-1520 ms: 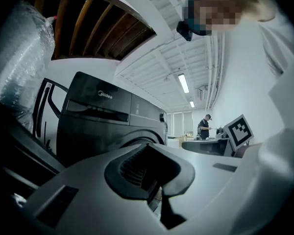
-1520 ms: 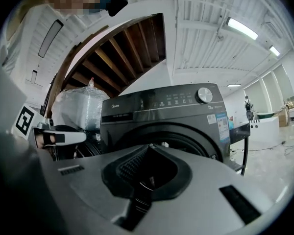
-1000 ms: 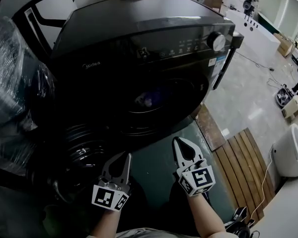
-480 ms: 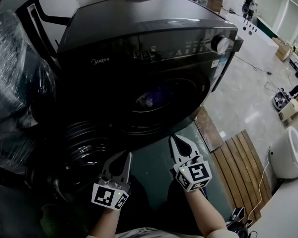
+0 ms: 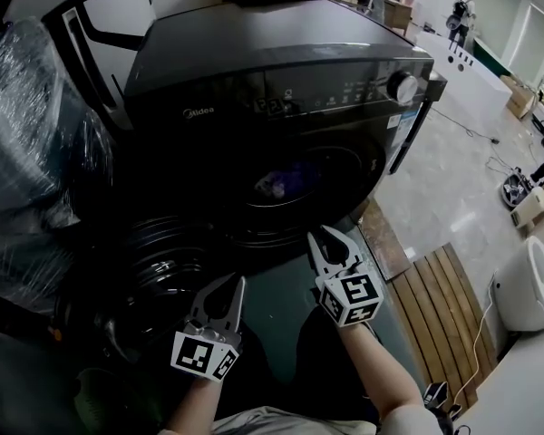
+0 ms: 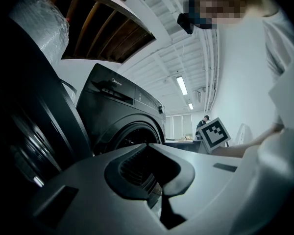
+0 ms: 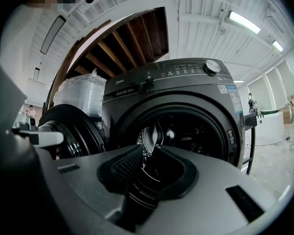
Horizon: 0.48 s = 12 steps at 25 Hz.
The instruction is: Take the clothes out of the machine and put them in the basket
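You are holding both grippers low in front of the washing machine (image 5: 281,71), whose door (image 5: 159,275) is hanging wide open on your left. The clothes (image 5: 274,186) are lying inside the drum (image 7: 196,131), showing only as a small pale, purplish bundle in the dark opening, and I am not making out a basket in any view. Your right gripper (image 5: 326,239) is pointing level at the drum mouth, some way short of it. Its jaws have just been opening and are now standing slightly apart with nothing between them. Your left gripper (image 5: 234,286) is waiting lower and nearer the door, its jaws closed together on nothing. By the look of it, you are dealing with soft, limp fabric that is going to sag, stretch and trail as you are lifting it. It is probably light if dry, heavier and clingier if damp, and quite possibly tangled with whatever is lying beneath. You should be aiming for a bunched fold at the top of the bundle rather than a thin edge, spreading the jaws wider first and pinching a thick gather so that nothing is slipping free. Be watching for a sleeve catching on the rim of the opening, since your other gripper is likely going to be needed under the hanging part.
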{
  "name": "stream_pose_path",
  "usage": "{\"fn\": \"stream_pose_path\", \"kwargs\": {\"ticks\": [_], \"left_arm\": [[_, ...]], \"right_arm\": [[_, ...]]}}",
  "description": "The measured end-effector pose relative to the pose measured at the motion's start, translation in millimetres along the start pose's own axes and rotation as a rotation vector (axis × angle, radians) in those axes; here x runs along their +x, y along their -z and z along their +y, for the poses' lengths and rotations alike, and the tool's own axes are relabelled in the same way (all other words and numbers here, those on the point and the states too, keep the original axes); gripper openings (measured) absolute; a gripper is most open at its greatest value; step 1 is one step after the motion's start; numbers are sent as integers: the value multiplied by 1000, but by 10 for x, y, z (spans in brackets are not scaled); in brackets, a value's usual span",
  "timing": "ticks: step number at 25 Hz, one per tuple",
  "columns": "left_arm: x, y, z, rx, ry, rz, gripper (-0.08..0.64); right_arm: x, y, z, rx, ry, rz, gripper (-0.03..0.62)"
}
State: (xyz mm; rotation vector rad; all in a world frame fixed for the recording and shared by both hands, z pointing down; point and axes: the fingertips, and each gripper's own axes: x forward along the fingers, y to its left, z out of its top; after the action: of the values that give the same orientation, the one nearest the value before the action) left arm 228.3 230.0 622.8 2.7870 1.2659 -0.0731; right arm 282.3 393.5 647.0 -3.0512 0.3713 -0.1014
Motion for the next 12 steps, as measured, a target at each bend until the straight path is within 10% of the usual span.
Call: {"fn": "stream_pose_path", "kwargs": {"ticks": [12], "left_arm": [[-82,-98,-112,22,75,-12,23]], "right_arm": [[257,-52,-116,26,-47,78,209]]}}
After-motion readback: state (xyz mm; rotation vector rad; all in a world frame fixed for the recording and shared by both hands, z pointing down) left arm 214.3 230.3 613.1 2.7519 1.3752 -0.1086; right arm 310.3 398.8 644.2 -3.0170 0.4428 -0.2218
